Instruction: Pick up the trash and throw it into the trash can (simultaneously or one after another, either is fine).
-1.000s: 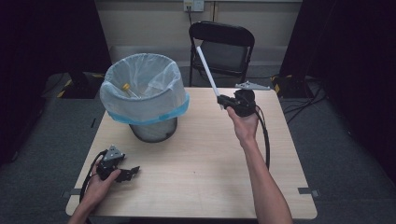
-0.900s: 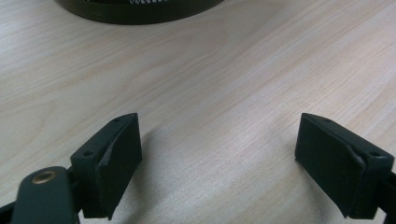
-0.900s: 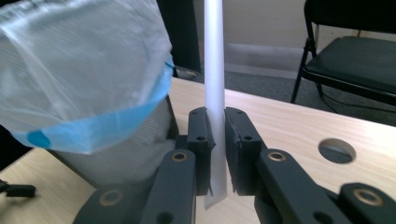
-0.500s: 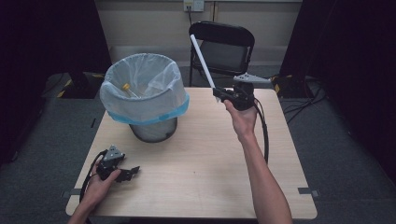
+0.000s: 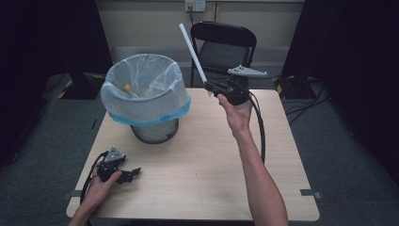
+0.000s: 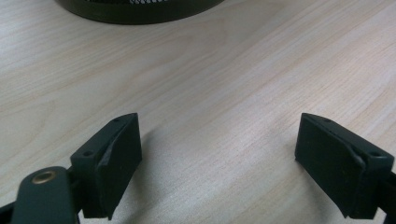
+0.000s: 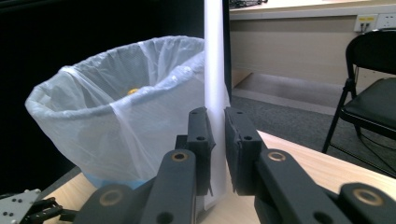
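My right gripper (image 5: 210, 88) is raised above the table's far side, shut on a long white stick (image 5: 193, 51) that slants up and to the left. In the right gripper view the white stick (image 7: 215, 74) stands upright between the two black jaws of the right gripper (image 7: 217, 154). Left of it stands a wire bin lined with a clear bag (image 5: 143, 96), with a small yellow item (image 5: 126, 87) inside. My left gripper (image 5: 136, 171) rests on the table at the near left, open. In the left gripper view the left gripper (image 6: 219, 163) has bare wood between its jaws.
A black folding chair (image 5: 225, 47) stands behind the table's far edge. The wooden table (image 5: 197, 155) spreads between the bin and the near edge. Cables trail from both grippers. Dark curtains flank the room.
My right gripper has risen and shifted a little left toward the bin, and the white stick has tilted higher. The left gripper has stayed still.
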Available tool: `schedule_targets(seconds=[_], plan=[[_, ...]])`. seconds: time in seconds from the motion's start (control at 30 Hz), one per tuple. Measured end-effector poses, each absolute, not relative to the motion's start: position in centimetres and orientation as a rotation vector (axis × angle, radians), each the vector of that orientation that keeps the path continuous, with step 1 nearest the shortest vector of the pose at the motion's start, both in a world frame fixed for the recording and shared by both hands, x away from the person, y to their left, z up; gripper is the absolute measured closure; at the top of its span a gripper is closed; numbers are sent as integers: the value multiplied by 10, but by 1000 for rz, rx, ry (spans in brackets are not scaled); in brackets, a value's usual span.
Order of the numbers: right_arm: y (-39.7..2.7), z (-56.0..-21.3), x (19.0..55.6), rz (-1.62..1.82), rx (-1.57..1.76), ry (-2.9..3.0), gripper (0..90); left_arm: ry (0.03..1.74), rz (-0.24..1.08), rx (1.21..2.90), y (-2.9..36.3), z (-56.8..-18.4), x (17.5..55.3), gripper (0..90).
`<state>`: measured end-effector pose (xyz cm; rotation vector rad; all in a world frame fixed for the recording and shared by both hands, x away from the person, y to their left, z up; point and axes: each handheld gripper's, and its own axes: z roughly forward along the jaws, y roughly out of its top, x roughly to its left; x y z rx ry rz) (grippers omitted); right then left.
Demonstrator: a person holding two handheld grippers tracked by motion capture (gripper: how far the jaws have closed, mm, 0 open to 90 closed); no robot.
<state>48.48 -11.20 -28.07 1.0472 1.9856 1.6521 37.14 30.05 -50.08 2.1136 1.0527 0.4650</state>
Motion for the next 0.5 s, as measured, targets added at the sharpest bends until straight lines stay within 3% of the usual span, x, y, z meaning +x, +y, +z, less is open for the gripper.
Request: schedule_targets(seconds=[0.5], plan=[[-93,-266,491,1706,983,1998,814,1053,464,2113,300,-501,371,141]])
